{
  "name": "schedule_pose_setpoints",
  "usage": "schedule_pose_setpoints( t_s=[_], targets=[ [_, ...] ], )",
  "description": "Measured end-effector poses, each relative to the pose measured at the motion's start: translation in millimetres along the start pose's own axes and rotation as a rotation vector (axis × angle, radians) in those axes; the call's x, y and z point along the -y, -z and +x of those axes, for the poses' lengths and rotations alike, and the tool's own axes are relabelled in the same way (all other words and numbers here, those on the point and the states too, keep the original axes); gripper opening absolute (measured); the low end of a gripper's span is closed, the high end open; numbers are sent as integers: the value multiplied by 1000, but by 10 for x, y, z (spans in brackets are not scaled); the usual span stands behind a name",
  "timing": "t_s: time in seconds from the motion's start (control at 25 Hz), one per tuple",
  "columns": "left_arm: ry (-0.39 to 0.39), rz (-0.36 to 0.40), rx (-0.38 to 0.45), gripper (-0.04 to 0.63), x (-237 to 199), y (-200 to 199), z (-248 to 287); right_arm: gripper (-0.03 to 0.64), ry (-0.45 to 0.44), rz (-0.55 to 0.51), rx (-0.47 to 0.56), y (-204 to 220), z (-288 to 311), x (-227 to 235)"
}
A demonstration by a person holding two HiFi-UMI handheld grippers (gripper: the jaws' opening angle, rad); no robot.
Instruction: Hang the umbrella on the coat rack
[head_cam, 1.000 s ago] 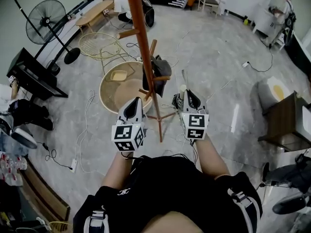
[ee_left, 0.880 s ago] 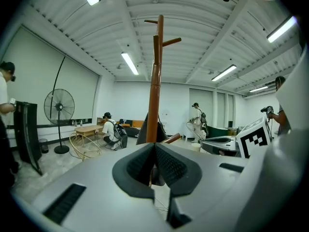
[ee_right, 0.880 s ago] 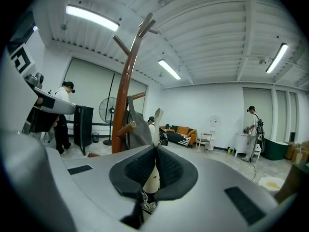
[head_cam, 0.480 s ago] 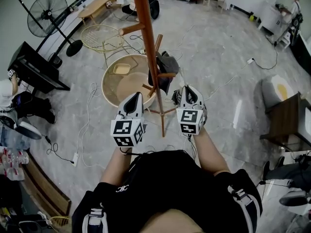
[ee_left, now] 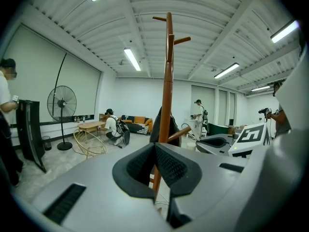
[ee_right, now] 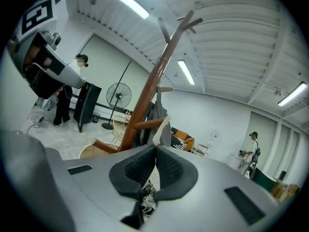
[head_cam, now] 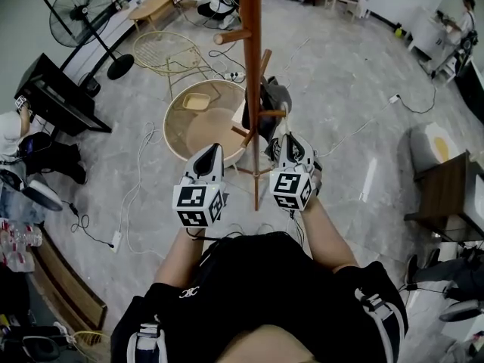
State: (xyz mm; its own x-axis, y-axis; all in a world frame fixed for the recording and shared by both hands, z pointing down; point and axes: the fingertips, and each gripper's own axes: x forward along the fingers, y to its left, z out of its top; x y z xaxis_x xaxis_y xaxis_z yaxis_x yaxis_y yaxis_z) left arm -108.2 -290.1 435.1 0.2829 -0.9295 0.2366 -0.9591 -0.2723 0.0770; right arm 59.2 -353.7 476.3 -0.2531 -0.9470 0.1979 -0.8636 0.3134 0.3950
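Right gripper (ee_right: 155, 149) jaws pinch the umbrella (head_cam: 274, 101) by its pale strap (ee_right: 162, 128) beside the coat rack (head_cam: 251, 51) (left gripper (ee_left: 154, 146) jaws closed).

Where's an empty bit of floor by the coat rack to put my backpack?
Bare floor lies right of the coat rack, toward the dark wooden table, with one thin cable crossing. Left is crowded: round wooden tray table, wire table, loose cables.

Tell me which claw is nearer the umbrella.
Right. The right claw is right by the umbrella, apparently pinching its pale strap; the left claw sits across the pole, apart.
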Motion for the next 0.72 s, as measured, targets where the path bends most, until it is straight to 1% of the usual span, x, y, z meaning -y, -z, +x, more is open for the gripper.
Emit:
schedule_pose_setpoints(
  t_s=[0.2,0.44,0.6,0.72],
  targets=[
    [-5,-3,4,18,-134,-29,0,20,15,-94,0,-81,59,-124],
    [-5,-10,12,18,-215,10,15,20,70,-186,24,-180,-1,-165],
    [4,-14,16,18,-232,33,16,20,111,-231,11,-204,-33,-135],
    [13,-23,20,18,-275,25,-17,20,123,-267,-4,-236,-53,-137]
  ],
)
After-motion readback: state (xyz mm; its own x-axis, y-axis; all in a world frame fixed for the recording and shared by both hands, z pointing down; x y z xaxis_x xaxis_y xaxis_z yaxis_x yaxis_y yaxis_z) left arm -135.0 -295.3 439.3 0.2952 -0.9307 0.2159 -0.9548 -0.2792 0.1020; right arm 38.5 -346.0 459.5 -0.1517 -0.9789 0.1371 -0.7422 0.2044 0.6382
